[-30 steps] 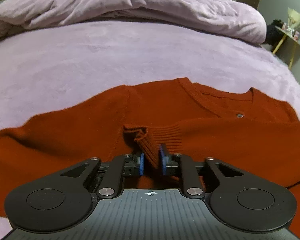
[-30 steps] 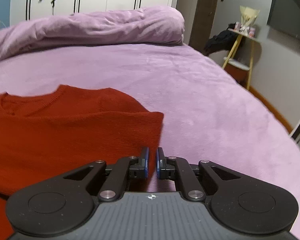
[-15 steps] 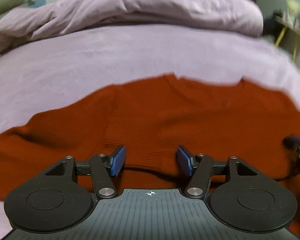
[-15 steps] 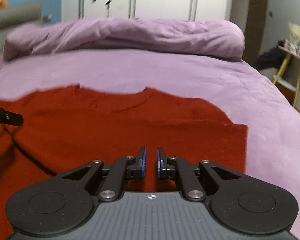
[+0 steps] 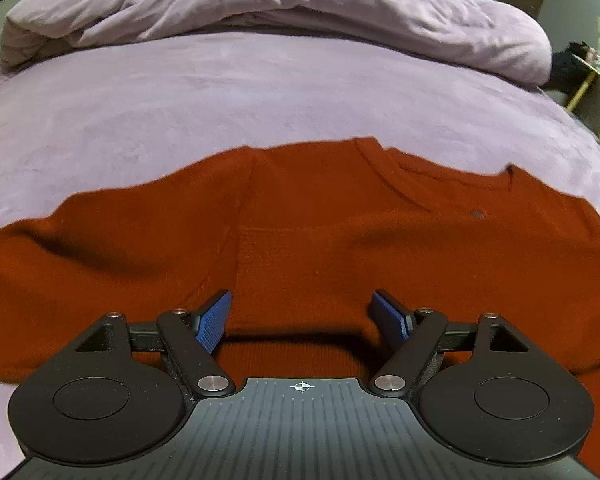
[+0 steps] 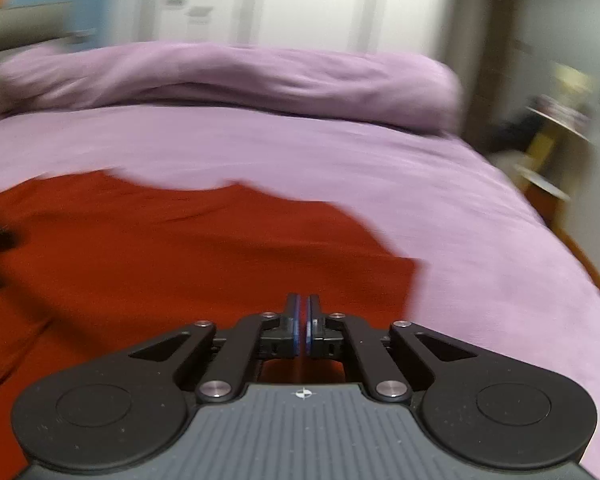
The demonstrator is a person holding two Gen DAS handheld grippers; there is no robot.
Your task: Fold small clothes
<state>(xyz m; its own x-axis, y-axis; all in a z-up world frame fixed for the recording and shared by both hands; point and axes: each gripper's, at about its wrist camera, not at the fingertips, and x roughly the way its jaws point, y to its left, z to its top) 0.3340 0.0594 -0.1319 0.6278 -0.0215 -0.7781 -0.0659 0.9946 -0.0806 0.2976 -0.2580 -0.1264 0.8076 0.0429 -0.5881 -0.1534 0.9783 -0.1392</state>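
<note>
A rust-red knit sweater (image 5: 340, 232) lies spread on the purple bed, neckline toward the far side; one sleeve is folded across its body. My left gripper (image 5: 302, 312) is open and empty, just above the sweater's near part. In the blurred right wrist view the sweater (image 6: 188, 248) fills the left and middle, with its right edge close to my right gripper (image 6: 303, 330). The right gripper is shut with nothing between its pads, above the sweater's near right part.
A bunched purple duvet (image 5: 284, 12) lies across the far end of the bed (image 5: 260, 96). A yellow-legged side table (image 5: 596, 80) with small items stands off the bed's right side. White wardrobe doors (image 6: 300, 0) are behind.
My left gripper has let go of the sleeve cuff and opened wide; the sleeve now lies flat on the sweater. My right gripper stayed shut and swung left over the sweater.
</note>
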